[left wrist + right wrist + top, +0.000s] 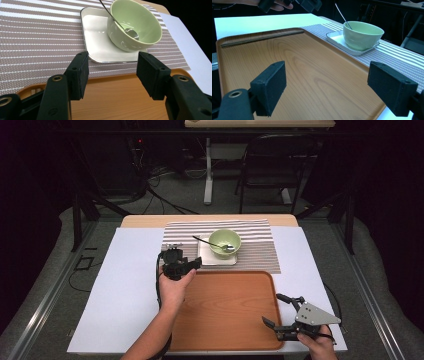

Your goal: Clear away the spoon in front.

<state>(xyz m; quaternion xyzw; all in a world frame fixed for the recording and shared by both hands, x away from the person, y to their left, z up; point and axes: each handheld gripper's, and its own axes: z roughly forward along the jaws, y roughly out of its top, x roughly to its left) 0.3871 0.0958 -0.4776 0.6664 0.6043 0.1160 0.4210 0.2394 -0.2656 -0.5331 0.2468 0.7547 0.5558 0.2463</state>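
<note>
Left gripper (pixel 192 265): jaws apart, empty, just short of the plate.
Right gripper (pixel 274 310): jaws wide, empty, over tray's (pixel 225 320) near corner.
Bowl (pixel 224 243): green, on white plate (pixel 206 256), striped mat (pixel 255 245).
Spoon (pixel 212 243): inside bowl.

"What is that green thing?"
"A shiny green bowl (pixel 135 25), standing upright on a flat white square plate (pixel 96 37)."
"What is in the bowl?"
"A thin metal spoon (pixel 119 23), leaning on the rim."
"Where is the plate?"
"On a striped mat (pixel 37 37), just behind the wooden tray (pixel 230 307)."
</note>
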